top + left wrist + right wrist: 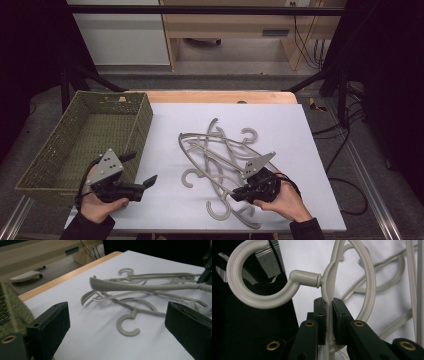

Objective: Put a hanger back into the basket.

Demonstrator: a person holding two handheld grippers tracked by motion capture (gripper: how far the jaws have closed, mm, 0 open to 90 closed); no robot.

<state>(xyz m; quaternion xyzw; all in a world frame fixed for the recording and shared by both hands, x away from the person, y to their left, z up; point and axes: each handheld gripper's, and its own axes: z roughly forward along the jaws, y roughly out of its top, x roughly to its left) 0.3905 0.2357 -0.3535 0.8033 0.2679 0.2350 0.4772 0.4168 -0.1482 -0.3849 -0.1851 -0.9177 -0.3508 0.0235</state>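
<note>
Several grey plastic hangers (pixel 225 150) lie tangled on the white sheet (pixel 300 130). My right gripper (pixel 238 193) sits at the pile's near side, shut on one hanger (pixel 182 140) that is raised above the others. In the right gripper view the pads (pixel 329 315) pinch that hanger's thin frame just below its hook (pixel 244 290). My left gripper (pixel 141 168) hovers beside the basket, open and holding nothing. Its view has the two pads (pixel 50 325) far apart, with the raised hanger (pixel 140 286) and a loose hook (pixel 127 326) ahead.
A green woven basket (pixel 85 140) stands at the table's left, close to my left gripper, and its wall (pixel 10 307) is beside the left jaw. The wooden table edge (pixel 215 96) runs along the back. Cables hang off the right side (pixel 345 150).
</note>
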